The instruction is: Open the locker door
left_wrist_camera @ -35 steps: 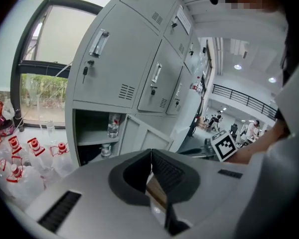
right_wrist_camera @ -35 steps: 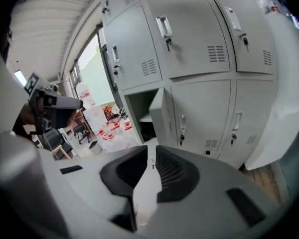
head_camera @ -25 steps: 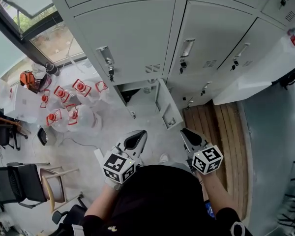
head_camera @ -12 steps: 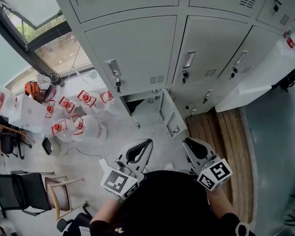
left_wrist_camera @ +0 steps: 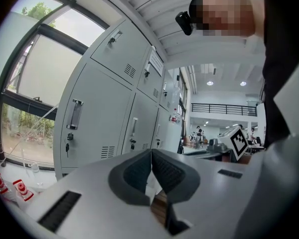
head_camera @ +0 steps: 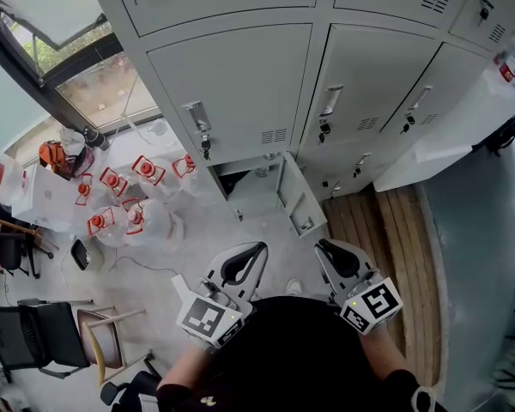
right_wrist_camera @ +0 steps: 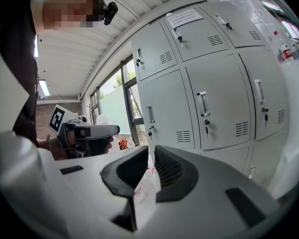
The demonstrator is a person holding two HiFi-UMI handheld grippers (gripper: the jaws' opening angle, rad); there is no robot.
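Grey metal lockers fill the top of the head view. The big door (head_camera: 232, 80) has a handle and keyed lock (head_camera: 197, 127), and the door to its right (head_camera: 369, 71) has its own handle (head_camera: 329, 103). Both stand closed. A small lower compartment door (head_camera: 296, 197) hangs open. My left gripper (head_camera: 259, 249) and right gripper (head_camera: 321, 245) are held close to my body, well short of the lockers. The left gripper (left_wrist_camera: 151, 153) is shut and empty. The right gripper (right_wrist_camera: 152, 151) is closing to a thin slit with nothing between its jaws.
Several water jugs with red caps (head_camera: 124, 204) stand on the floor at the left under a window (head_camera: 77, 67). Chairs (head_camera: 34, 333) are at the lower left. A wooden floor strip (head_camera: 395, 247) runs on the right, beside a white counter (head_camera: 463, 123).
The head view has tilted up, so the lockers sit lower in the picture. Both grippers have drawn slightly back toward my body.
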